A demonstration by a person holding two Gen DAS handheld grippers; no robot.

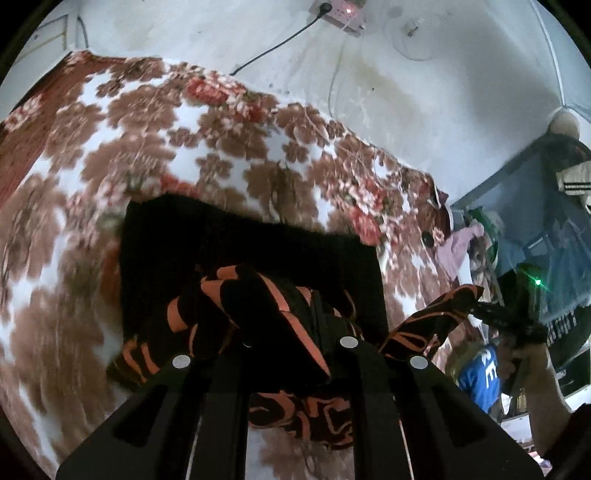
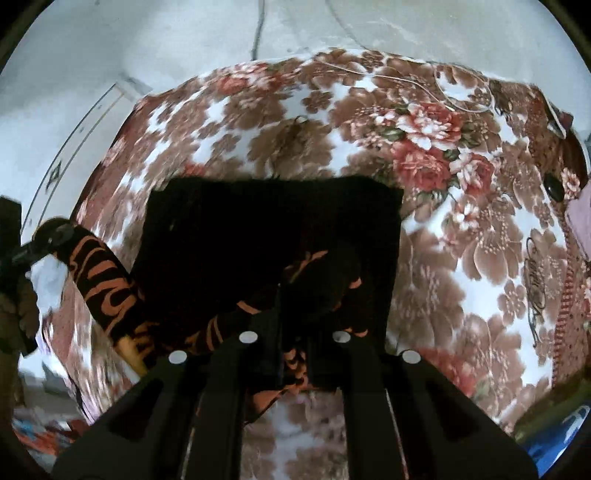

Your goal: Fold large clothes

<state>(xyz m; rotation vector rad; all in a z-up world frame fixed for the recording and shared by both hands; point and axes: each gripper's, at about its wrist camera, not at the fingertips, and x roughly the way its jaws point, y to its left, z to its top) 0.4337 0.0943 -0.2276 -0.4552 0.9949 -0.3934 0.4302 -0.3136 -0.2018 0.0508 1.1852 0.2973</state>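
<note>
A black garment with orange swirls lies on a floral blanket, its far part flat and plain black. My left gripper is shut on its near bunched edge, lifted off the bed. My right gripper is shut on the same near edge. In the left wrist view the right gripper holds a patterned corner at the right. In the right wrist view the left gripper holds the other patterned corner at the left.
The brown, white and red floral blanket covers the bed. A white wall with a power strip and cables rises behind. Clothes and clutter sit off the bed's right side. A pink cloth lies at the bed's right edge.
</note>
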